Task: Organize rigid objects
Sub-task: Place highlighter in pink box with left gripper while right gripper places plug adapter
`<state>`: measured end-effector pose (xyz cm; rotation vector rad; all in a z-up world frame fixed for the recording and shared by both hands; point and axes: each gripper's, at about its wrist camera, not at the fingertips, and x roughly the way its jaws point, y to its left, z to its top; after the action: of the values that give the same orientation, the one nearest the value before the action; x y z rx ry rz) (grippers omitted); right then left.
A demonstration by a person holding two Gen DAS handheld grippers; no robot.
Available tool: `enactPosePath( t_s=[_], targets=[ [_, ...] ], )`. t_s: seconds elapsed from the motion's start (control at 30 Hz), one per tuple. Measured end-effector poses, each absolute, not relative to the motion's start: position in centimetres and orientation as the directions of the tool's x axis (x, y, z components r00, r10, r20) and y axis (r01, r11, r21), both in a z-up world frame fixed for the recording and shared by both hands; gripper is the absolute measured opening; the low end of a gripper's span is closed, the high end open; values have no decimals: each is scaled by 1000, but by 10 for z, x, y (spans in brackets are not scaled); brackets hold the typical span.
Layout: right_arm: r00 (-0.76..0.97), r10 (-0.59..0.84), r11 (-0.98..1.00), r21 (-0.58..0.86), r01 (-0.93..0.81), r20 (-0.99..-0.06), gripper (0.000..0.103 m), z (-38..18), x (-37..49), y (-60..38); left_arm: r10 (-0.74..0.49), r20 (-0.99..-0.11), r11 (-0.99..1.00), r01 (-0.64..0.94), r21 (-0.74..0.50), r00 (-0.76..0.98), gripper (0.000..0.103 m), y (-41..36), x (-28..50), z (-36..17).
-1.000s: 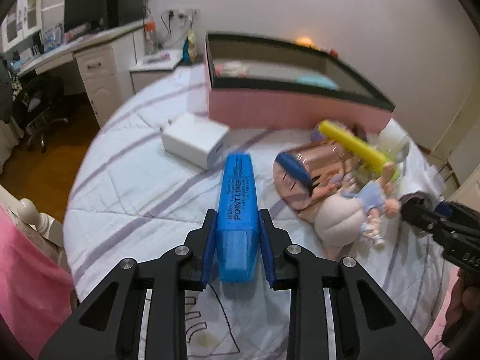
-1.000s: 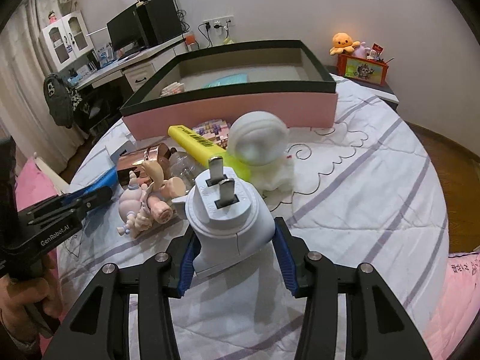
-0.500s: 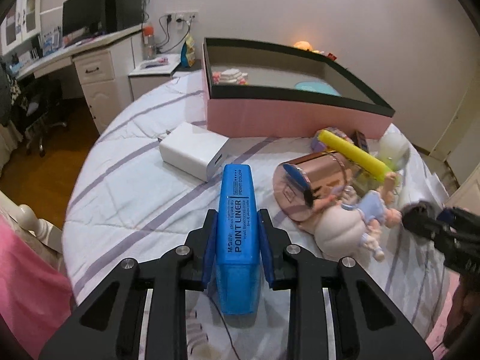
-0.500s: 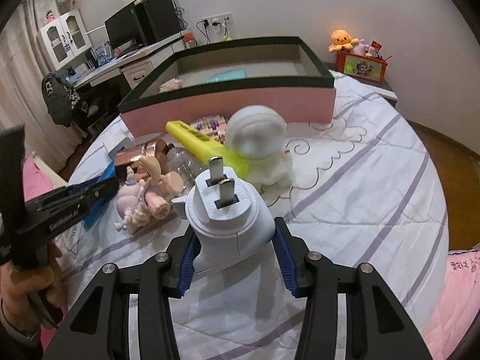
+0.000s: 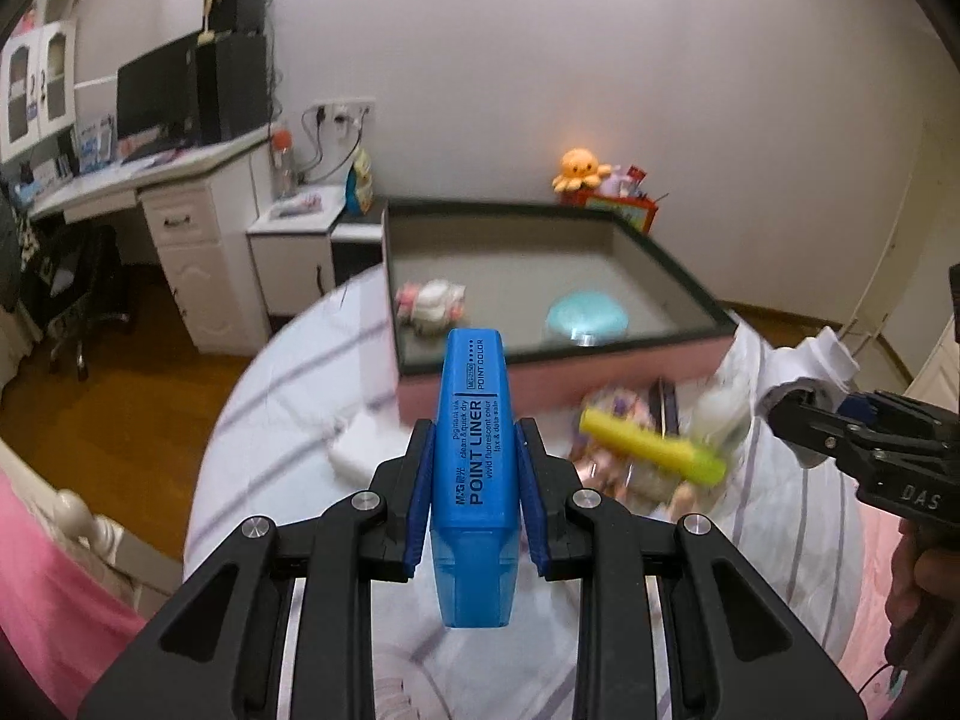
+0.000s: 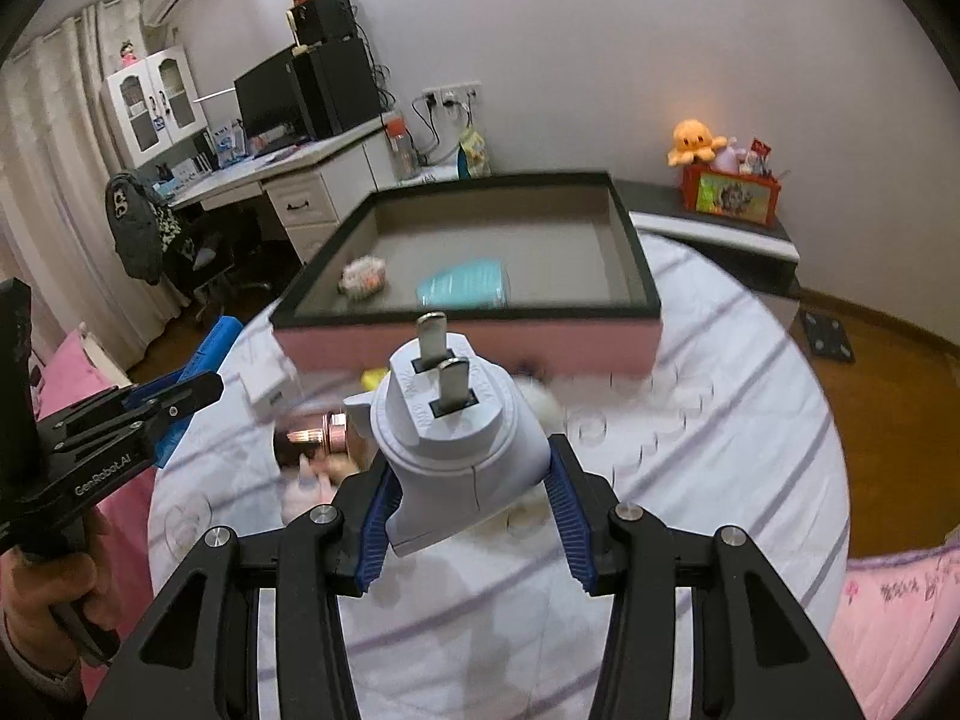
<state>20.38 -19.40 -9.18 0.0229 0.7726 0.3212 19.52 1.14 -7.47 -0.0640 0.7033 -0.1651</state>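
Both loads are airborne now: your left hand-held gripper (image 5: 474, 468) is clamped on a blue highlighter (image 5: 475, 462), your right hand-held gripper (image 6: 468, 498) is clamped on a white plug adapter (image 6: 459, 450), and each has risen well clear of the bed (image 6: 750, 420) compared with a second ago, when both sat low over the clutter. The open box (image 5: 690, 294) that then showed mostly its pink side now shows its grey floor, so you appear to be carrying both items toward it for the drop.

The highlighter is a flat, hard plastic bar with printed lettering, its cap end pointing at the box, held squarely between the ribbed blue pads (image 5: 419, 498). The adapter is a rounded, smooth plastic body with two flat metal prongs (image 6: 444, 360) standing up and forward; the pads grip its lower casing, a curved surface that could slip if you loosen early.

Inside the box lie a small white figure (image 5: 432, 306) and a pale blue round piece (image 5: 585, 318), leaving bare floor on the near side. Left on the striped quilt are a yellow highlighter (image 5: 651, 447), a shiny copper-coloured cylinder (image 6: 312, 438), a white block (image 5: 354, 450) and dolls, all blurred by motion. A desk (image 6: 288, 174) with a monitor stands beyond the bed.
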Motion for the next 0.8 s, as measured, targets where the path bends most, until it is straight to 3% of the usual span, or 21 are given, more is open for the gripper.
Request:
enactPosePath(
  t_s=[0.33,0.8],
  targets=[
    [719,282,954,108,-279,-635,48,-63,281,-193,-178,-586,984,140,-111,790,26,4,273,-44],
    [642,226,972,132,-193,-733,48,-119,378,-201,-174,-648,985,142,-102,741,26,-28,366,-79]
  ],
)
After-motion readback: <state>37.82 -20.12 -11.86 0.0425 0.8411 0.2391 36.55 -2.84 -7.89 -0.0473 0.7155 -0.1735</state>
